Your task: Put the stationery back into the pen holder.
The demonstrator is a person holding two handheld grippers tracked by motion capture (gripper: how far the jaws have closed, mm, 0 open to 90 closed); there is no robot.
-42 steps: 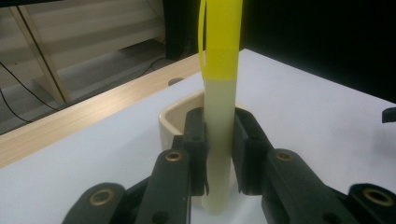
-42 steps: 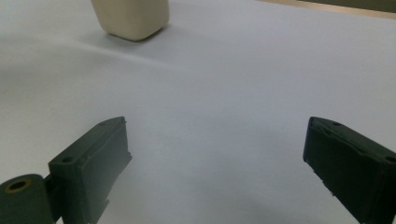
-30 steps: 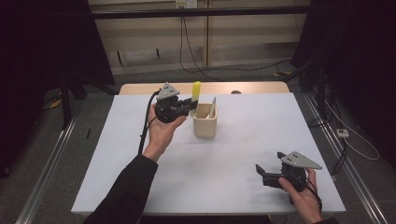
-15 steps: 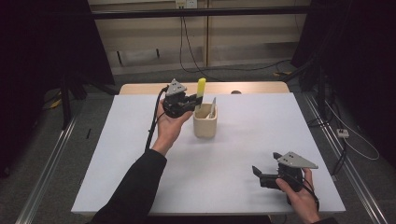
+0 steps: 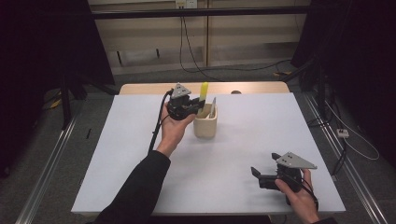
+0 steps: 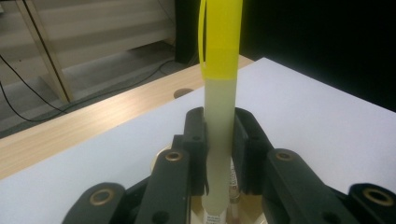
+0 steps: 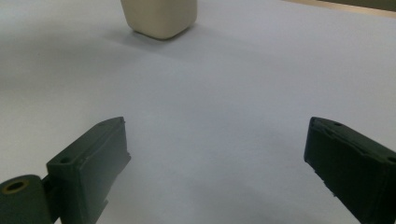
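Left tool point(image 6: 219, 154) clamps an upright yellow-capped tube point(image 6: 220, 107) over the cream cup point(image 5: 205, 125); right tool point(image 7: 219, 172) gapes wide, empty, above the surface point(image 7: 233, 93).

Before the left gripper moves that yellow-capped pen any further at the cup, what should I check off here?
1. Left gripper shut on the pen: ok.
2. Pen upright between the fingers: ok.
3. Pen's lower end over the cup mouth: ok.
4. Cup standing upright on the table: ok.
5. Room left in the cup beside what already stands in it: cannot tell.
6. Right gripper open and far from the cup: ok.
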